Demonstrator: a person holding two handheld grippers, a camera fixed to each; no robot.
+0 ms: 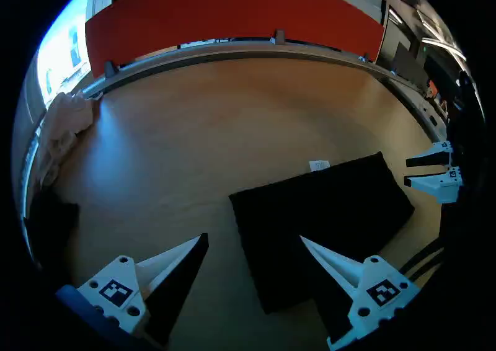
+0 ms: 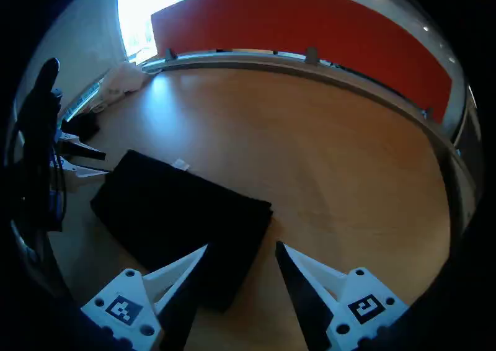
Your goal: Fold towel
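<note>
Hovering at opposite towel point(image 1: 322, 221) ends | left tool point(image 1: 253, 237), right tool point(image 2: 242, 245) open, empty | towel flat on table point(image 1: 186, 140), awaiting fold.

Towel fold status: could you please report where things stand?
Left gripper open, right gripper open, neither holding anything. Black towel flat on wooden table. Pale cloth heap at far corner, not in the way.
</note>
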